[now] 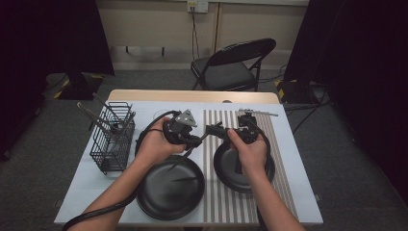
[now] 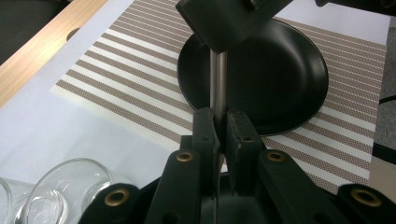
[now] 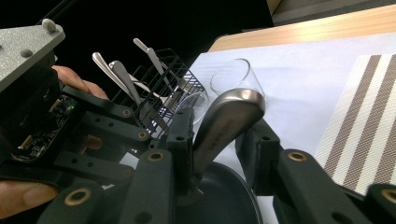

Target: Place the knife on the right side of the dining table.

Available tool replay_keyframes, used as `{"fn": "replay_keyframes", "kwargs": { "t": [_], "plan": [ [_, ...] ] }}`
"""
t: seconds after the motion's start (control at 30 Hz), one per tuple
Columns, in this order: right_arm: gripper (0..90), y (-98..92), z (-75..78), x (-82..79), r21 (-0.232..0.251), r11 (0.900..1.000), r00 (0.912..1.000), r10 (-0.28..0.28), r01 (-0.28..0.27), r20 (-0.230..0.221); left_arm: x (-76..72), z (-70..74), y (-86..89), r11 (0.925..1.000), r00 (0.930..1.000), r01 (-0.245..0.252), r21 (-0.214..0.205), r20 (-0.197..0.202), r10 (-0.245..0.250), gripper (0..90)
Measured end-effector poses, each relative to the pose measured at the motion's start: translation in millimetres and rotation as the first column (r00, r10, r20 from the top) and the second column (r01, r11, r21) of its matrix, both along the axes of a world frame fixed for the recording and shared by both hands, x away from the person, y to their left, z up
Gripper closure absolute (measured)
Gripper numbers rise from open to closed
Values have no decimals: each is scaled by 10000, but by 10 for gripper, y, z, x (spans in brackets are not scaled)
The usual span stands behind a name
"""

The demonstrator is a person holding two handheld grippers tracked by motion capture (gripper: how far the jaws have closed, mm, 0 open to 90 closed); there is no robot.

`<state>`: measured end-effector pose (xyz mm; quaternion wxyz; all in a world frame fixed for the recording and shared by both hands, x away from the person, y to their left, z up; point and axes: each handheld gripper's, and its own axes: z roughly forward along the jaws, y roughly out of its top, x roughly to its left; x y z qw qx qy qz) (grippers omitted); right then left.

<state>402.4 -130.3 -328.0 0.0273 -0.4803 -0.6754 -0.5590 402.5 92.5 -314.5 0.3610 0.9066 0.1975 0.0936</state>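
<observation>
Above the near black plate (image 1: 169, 188), well inside the table's front edge (image 1: 192, 222), the left gripper (image 1: 192, 143) is clamped on a metal knife (image 2: 218, 88). The right gripper (image 1: 215, 129) has its jaws around the knife's handle, one pad touching and the other apart. Left of that plate, a wire basket (image 1: 113, 139) holds cutlery (image 3: 122, 74).

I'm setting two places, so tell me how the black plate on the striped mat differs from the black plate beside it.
The plate on the mat looks smaller than the plate beside it. The first lies on the striped mat, the second on the white table. A hand covers part of the first; a metal utensil points down at the second. Both are round, black and empty.
</observation>
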Motion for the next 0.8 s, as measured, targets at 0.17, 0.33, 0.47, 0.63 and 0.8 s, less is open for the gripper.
{"fn": "replay_keyframes", "kwargs": {
  "t": [0.17, 0.33, 0.47, 0.63, 0.8],
  "plan": [
    [735, 6, 13, 0, 528, 9986, 9994, 111, -93, -333, 1, -10, -6, 9999, 10000, -24, -171, -45, 23, 829],
    [747, 33, 75, -20, 600, 9981, 9996, 161, -147, -231, -4, 15, -9, 9994, 9999, -102, -339, -52, 100, 828],
    [750, 35, 116, -26, 678, 9974, 9997, 245, -240, -75, -11, 45, -8, 9993, 9999, -91, -349, 124, 95, 827],
    [751, 37, 125, -20, 644, 9971, 9990, 397, -409, 204, -18, 50, -8, 9989, 9998, -197, -427, 85, 200, 826],
    [752, 17, 121, -7, 786, 9955, 9983, 511, -533, 292, -14, 43, 0, 9974, 9991, -368, -621, 201, 381, 773]
  ]
}}
